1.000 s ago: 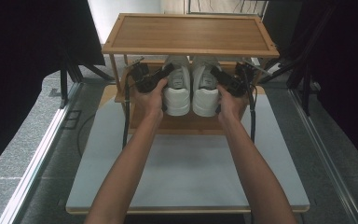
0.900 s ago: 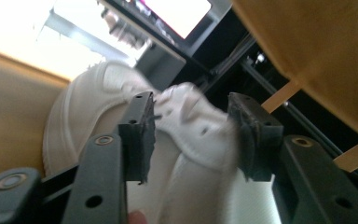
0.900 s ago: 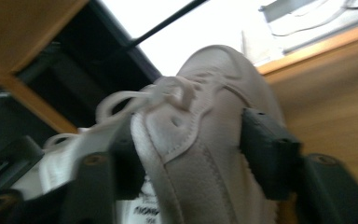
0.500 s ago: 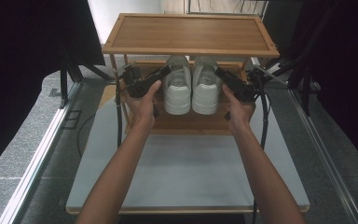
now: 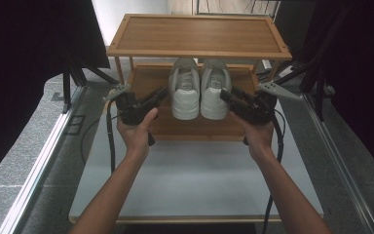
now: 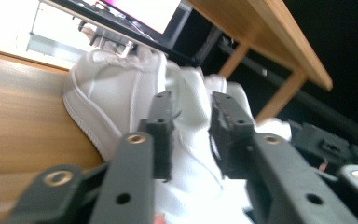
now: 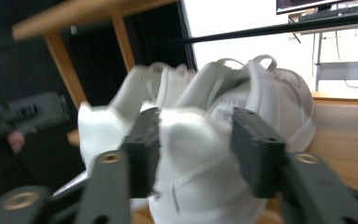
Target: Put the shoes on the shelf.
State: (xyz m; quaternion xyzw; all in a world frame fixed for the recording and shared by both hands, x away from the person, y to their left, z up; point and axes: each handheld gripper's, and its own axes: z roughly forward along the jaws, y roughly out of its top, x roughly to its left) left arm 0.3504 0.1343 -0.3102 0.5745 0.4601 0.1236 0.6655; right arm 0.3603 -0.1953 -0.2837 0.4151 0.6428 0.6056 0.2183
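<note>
On the lower shelf (image 5: 146, 78) two white shoes (image 5: 185, 90) sit between the left gripper (image 5: 157, 96) and right gripper (image 5: 228, 96); both jaws, just closing, stand spread and empty, as the gripper views confirm.

A two-tier wooden shoe rack (image 5: 198, 34) with slim legs is standing at the far end of the pale grey rectangular counter (image 5: 195, 180). Grey speckled flooring (image 5: 29, 146) is flanking it, with black curtains (image 5: 24, 48) hanging alongside.
</note>
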